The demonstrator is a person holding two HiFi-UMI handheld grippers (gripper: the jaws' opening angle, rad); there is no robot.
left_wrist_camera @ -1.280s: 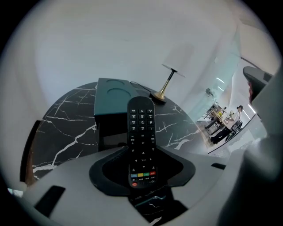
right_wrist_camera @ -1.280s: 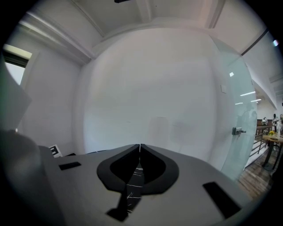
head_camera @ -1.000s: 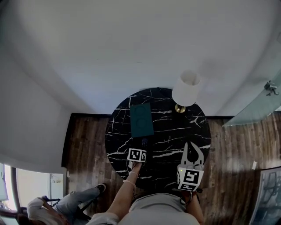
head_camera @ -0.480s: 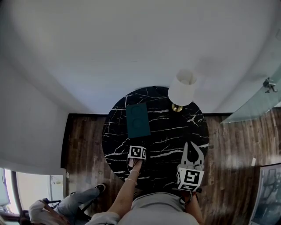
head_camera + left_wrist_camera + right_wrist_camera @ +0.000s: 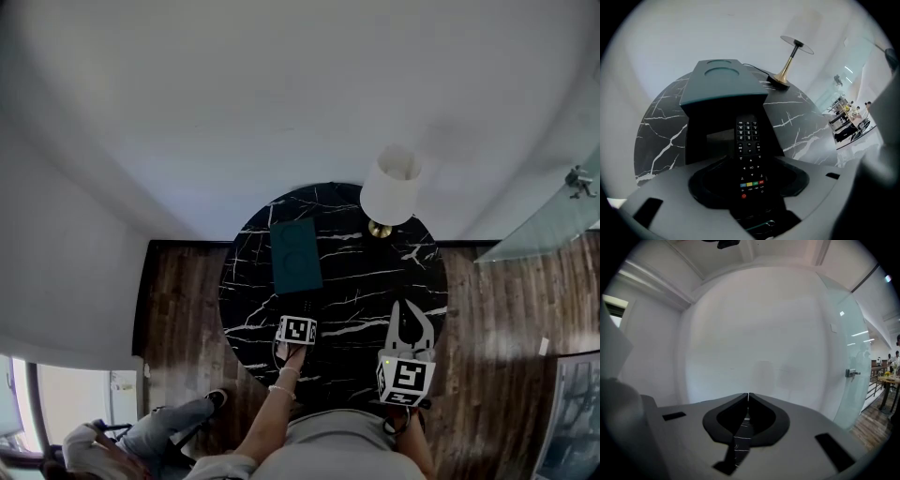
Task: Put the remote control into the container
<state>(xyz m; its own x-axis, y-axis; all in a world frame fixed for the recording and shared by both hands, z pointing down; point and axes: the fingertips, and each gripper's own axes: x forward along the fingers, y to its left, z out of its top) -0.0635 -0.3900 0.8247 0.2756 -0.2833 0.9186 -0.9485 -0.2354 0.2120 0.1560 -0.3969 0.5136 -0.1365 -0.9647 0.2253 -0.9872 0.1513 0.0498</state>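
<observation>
Left gripper view: the left gripper has just been opening its jaws, now wide apart astride the remote control, which lies on the table just before the container; best to close squarely at mid-length. The right gripper is closed, empty. One remote, one container, one lamp

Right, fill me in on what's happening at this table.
A person works two handheld grippers over a round black marble table. The left gripper points down at a black remote control whose far end appears to reach into the open front of a dark teal container. Its jaws have just been opening and stand wide, not pressing on the remote. The right gripper hangs shut and empty by the table's near edge.
</observation>
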